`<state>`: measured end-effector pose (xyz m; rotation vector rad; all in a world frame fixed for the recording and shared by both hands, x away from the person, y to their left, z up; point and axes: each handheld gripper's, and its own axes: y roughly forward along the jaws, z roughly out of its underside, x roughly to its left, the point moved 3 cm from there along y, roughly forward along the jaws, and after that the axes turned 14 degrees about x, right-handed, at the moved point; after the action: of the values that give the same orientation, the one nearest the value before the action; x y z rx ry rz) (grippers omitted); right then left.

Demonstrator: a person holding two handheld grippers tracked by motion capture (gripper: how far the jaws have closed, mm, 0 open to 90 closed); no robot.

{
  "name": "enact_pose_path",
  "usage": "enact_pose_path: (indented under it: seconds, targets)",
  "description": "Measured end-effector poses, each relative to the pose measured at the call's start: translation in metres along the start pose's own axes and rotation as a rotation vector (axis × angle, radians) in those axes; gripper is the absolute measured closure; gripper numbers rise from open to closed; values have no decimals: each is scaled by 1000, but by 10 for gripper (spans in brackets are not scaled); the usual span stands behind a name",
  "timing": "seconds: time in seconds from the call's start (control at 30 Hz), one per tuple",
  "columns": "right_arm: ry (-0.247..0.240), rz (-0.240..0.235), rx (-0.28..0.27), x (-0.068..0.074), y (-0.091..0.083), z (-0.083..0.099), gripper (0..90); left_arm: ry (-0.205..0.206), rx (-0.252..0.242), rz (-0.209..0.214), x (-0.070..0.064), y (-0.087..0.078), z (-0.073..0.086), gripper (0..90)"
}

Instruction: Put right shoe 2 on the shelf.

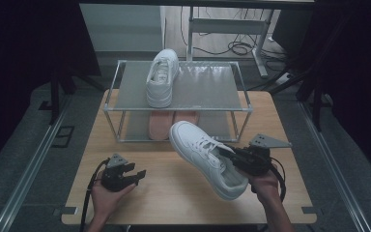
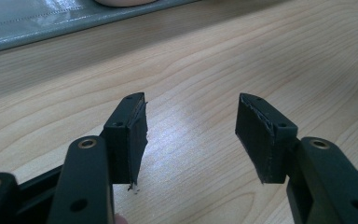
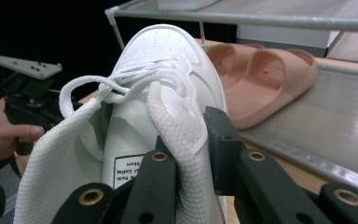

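Two hand-held grippers are at work over the wooden surface [image 1: 183, 193]. At the left, the left hand-held gripper [image 1: 136, 175] sits low near the front edge, held in the person's left hand [image 1: 107, 197]; its jaws stand wide apart with nothing between them, and in the left gripper view bare wood shows through the gap.

Toward the middle, behind it, stands a two-tier shoe rack [image 1: 111, 107]. One white sneaker on the rack [image 1: 162, 77] rests on the top tier, at its left side, toe pointing away from the person. A pair of pink slides [image 1: 171, 123] lies on the lower tier.

Right of centre, the held white sneaker [image 1: 205, 157] is in front of the rack, toe pointing toward it, heel toward the person. The right hand-held gripper [image 1: 232, 157] is closed on the side wall of the shoe's collar, near the tongue; the right gripper view shows one jaw inside the opening and one outside, pinching the mesh lining.

The shoe looks light, with a soft, foldable collar and a stiffer sole. Gripped by that pliant edge it will likely sag and swing at the toe, so the wall of the collar close to the laces, where it is firmest, seems the best hold. The smooth upper would probably slip.
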<state>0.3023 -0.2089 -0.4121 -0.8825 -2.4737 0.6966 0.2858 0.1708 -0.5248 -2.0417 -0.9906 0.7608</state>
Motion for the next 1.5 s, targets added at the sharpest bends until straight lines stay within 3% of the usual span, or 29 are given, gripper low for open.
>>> enact_pose_path:
  seconds: [0.47,0.73,1.07,1.5]
  targets:
    - [-8,-15,-30,11,3,-20,807,-1,-1,-2,0,-1,0,439]
    - [15,13,-70,12,-12,-41,807,2,-4,0,-1,-1,-1,439]
    - [37,40,-128,5,-22,-72,808,0,-6,0,0,-2,-1,439]
    - [73,79,-139,-9,-18,-98,807,1,-8,1,0,-2,-1,438]
